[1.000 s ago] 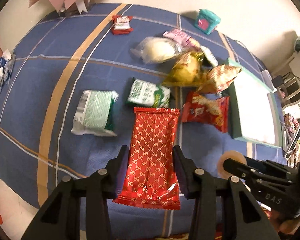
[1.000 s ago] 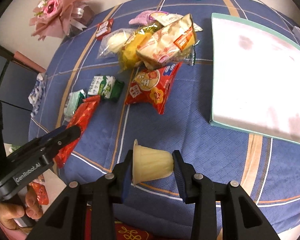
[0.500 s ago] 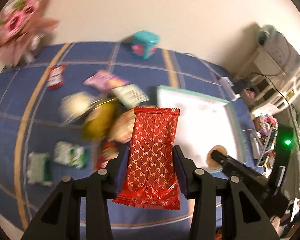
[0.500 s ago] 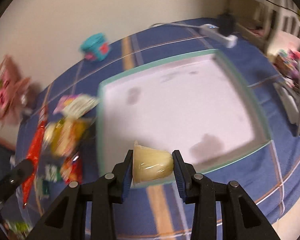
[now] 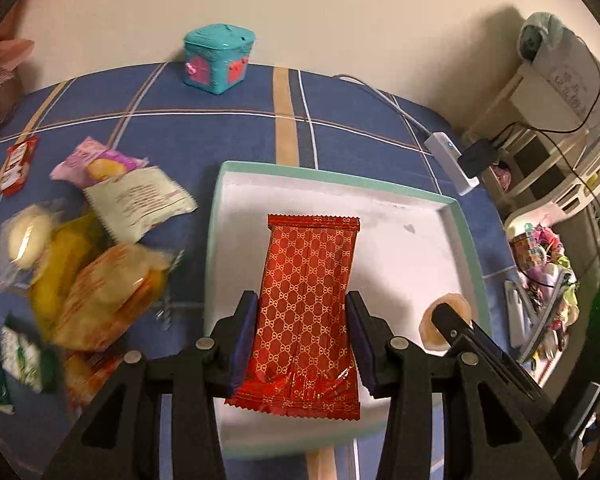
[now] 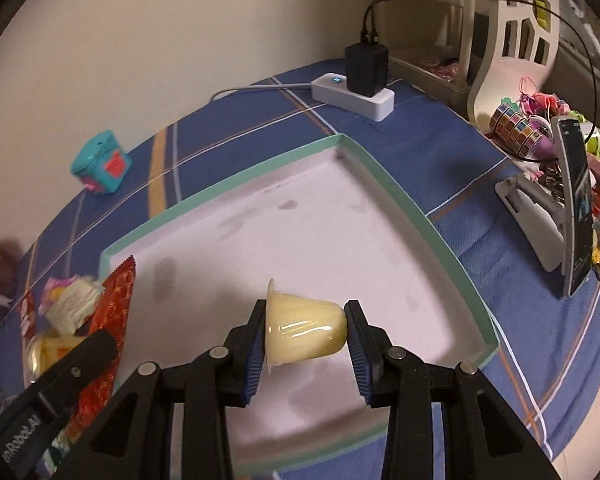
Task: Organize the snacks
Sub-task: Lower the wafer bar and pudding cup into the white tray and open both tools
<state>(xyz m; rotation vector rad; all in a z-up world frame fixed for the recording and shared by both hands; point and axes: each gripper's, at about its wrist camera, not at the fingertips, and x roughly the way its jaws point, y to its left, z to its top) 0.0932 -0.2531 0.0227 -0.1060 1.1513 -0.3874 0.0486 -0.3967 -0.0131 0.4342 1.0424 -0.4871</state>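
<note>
You swung both loads from the snack pile over the tray (image 5: 466, 232): left gripper (image 5: 304, 336) pinching the red packet (image 5: 308, 300), right gripper (image 6: 306, 336) the jelly cup (image 6: 304, 330), ready to release

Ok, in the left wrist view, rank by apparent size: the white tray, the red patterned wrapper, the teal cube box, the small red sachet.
1. White tray with teal rim
2. Red patterned wrapper, enlarged by nearness in the left claw
3. Teal cube box
4. Small red sachet
</note>
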